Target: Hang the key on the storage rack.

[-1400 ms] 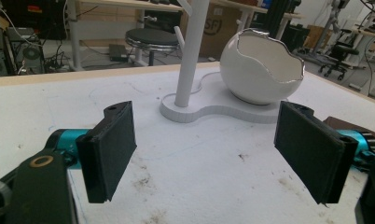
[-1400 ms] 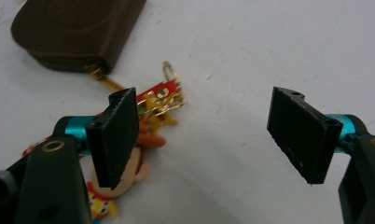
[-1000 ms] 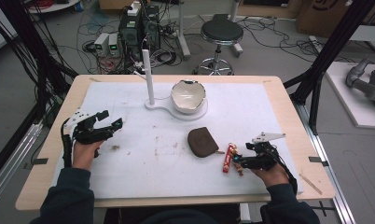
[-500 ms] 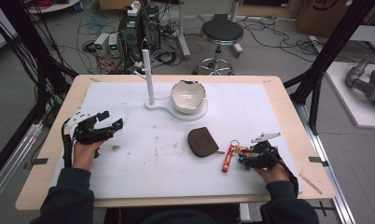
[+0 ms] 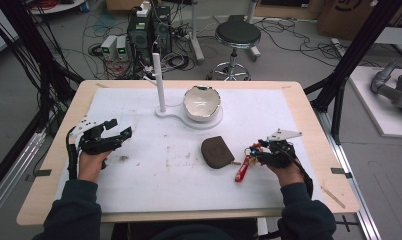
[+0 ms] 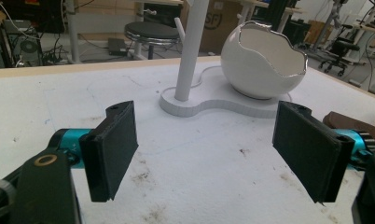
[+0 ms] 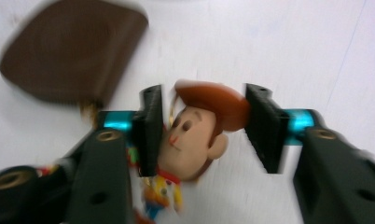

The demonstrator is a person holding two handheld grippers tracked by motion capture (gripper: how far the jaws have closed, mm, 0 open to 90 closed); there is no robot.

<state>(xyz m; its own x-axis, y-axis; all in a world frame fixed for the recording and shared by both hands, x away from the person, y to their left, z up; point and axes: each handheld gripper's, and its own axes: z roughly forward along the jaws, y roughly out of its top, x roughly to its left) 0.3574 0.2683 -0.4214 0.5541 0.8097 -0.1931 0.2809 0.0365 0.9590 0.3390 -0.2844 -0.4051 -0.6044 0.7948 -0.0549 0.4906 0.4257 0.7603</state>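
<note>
- cowboy-figure keychain [image 7: 195,135] lying flat on the white mat of the desk [image 5: 299,100], just right of the brown pouch [image 5: 217,151] and near the front right part of the mat.
- probably light and small, with a hard moulded head and a thinner red body [image 5: 241,170]; likely to dangle and swing from a metal ring at the hat end once lifted.
- smooth rounded head looks a bit slippery for flat pads; best taken across the head at the cheeks, below the hat brim, or else across the narrower body.
- long axis running from the head, up by the right hand-held gripper [image 5: 261,153], down and slightly left to the red feet end nearer the front edge of the desk; face turned upward.
- right hand-held gripper [image 7: 202,128] with jaws astride the head, just been closing: one pad against the cheek, the other seemingly a sliver clear of the hat, though blur in the right gripper view makes that gap hard to judge; not yet a firm hold.
- left hand-held gripper [image 5: 120,131] resting well apart at the left of the mat, jaws wide apart with nothing between them.
- farther back, white egg-shaped bowl [image 5: 202,103] on a stand with an upright post [image 5: 159,82].
</note>
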